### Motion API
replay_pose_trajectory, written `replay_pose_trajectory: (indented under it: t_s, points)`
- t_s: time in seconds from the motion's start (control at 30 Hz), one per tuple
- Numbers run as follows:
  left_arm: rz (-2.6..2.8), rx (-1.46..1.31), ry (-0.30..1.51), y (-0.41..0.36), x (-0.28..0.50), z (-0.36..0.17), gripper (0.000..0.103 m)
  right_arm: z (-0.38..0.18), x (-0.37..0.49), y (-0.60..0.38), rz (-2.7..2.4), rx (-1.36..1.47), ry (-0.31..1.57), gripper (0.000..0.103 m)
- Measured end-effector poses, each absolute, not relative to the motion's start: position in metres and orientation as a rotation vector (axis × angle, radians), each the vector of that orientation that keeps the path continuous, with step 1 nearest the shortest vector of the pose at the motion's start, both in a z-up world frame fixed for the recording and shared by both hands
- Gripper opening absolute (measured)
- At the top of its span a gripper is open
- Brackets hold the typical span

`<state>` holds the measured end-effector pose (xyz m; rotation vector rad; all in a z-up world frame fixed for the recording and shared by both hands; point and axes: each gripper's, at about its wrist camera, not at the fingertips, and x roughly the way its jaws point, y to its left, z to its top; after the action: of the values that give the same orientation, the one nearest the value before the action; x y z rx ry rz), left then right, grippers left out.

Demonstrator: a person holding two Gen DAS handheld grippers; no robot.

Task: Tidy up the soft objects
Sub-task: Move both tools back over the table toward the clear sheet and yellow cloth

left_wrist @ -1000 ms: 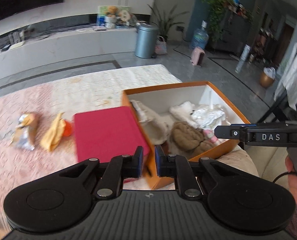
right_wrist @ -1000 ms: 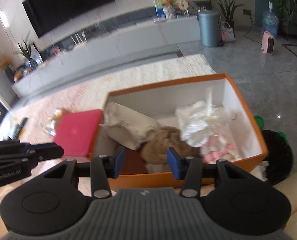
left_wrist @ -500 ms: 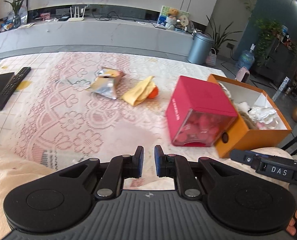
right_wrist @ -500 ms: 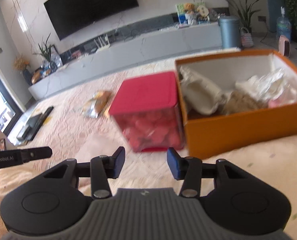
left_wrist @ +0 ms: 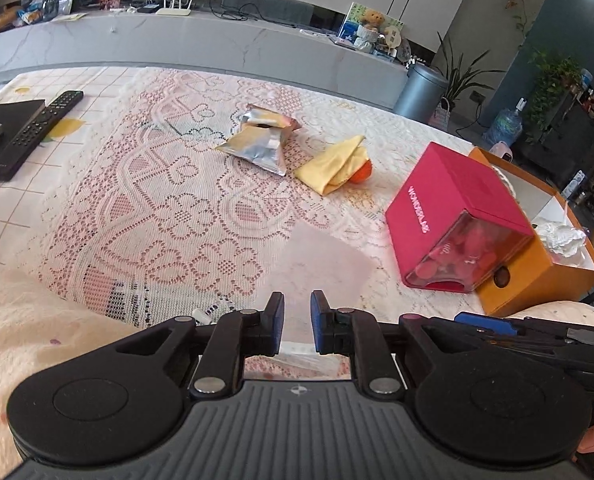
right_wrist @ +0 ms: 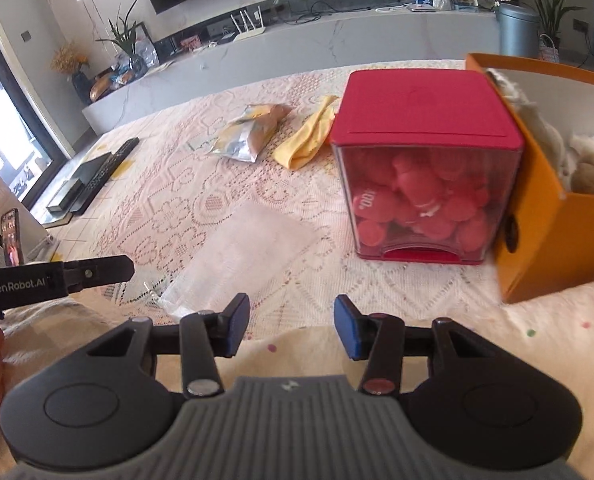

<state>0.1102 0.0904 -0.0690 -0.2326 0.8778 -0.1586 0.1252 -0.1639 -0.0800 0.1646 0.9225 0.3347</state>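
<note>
A clear plastic bag (left_wrist: 325, 256) lies flat on the lace tablecloth, just ahead of both grippers. My left gripper (left_wrist: 297, 320) hovers over its near edge; its jaws stand a narrow gap apart and are opening, with nothing pressed between the pads. My right gripper (right_wrist: 292, 326) is open and empty, low over the near edge, with the bag (right_wrist: 249, 248) ahead to its left. A yellow cloth (left_wrist: 333, 166) partly covers an orange ball (left_wrist: 363, 172). Beside it lies a silver snack packet (left_wrist: 257, 144). The orange box (left_wrist: 537, 276) holds plush toys.
A red box with a clear front (right_wrist: 421, 108), full of pink soft pieces, stands against the orange box (right_wrist: 557, 232). A remote (left_wrist: 37, 128) and a black flat box (left_wrist: 5, 116) lie at the table's far left. A pale blanket covers the near edge.
Both grippers have swung away from above the orange box, leftward and down to the table's near edge. The clear bag has come into view. The left jaws stand slightly wider.
</note>
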Motion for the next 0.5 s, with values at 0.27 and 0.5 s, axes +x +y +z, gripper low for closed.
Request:
replay_pose_trajectory:
  t_s: [0.27, 0.5]
  points:
    - [-0.15, -0.287, 0.931, 0.098, 0.133, -0.091, 0.045, -0.097, 0.15, -0.156, 0.31, 0.15, 0.948, 0.048]
    - [-0.149, -0.252, 1.006, 0.085, 0.149, -0.108, 0.065, -0.117, 0.16, -0.153, 0.328, 0.154, 0.983, 0.047]
